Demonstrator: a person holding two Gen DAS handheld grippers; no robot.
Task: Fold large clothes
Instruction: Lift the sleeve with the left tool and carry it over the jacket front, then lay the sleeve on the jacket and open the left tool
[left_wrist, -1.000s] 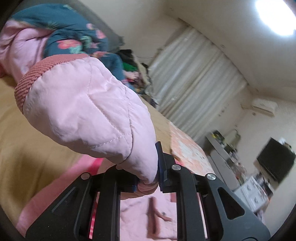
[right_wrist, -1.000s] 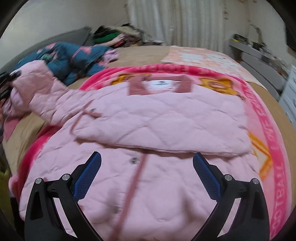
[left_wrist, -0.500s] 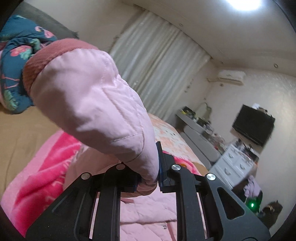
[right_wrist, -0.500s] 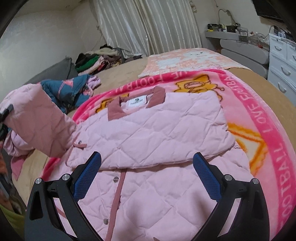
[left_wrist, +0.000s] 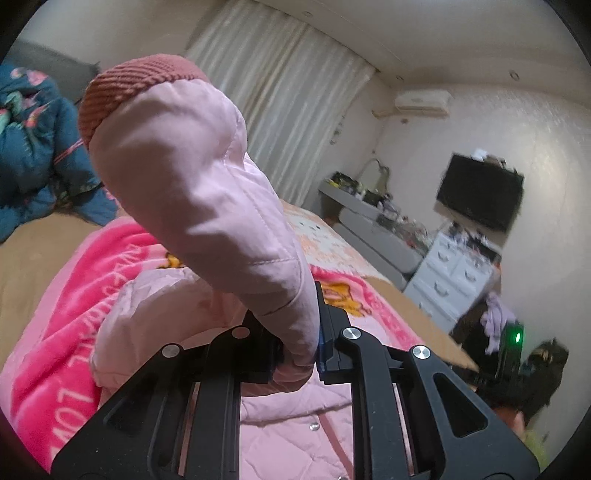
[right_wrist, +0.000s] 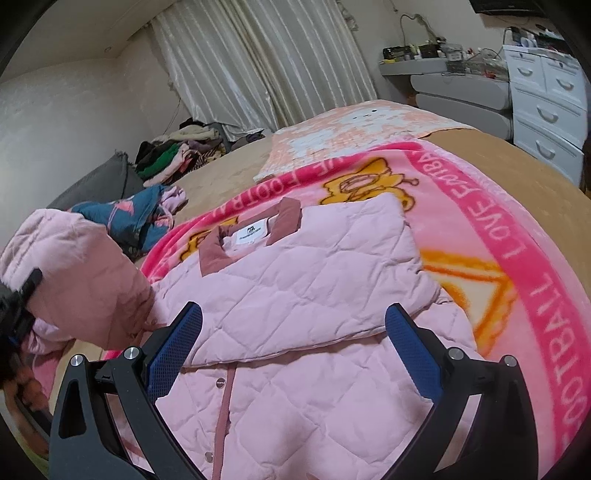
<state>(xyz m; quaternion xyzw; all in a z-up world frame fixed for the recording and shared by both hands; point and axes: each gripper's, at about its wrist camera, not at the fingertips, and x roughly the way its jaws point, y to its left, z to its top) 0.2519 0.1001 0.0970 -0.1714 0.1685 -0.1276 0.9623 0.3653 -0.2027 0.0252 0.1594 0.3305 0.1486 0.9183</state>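
Lying flat on a bright pink blanket (right_wrist: 517, 258) over the bed, the pink quilted jacket (right_wrist: 314, 280) has its collar at about 11 o'clock in the right wrist view, and one side is already folded across the front. Its other sleeve (left_wrist: 199, 192) is up in the air, pinched tight near a seam by the left gripper (left_wrist: 297, 347), ribbed cuff (left_wrist: 122, 88) poking up toward 11 o'clock in the left view. Right gripper (right_wrist: 291, 343) hangs over the jacket's front with its blue pads wide apart, nothing between them. From the right view, the lifted sleeve sits at 9 o'clock. Behind it there's a dark blue floral garment (right_wrist: 136, 218) crumpled on the tan sheet, and a clothes pile (right_wrist: 181, 147) further back near the curtains. White drawers (right_wrist: 550, 110) stand at 2 o'clock.
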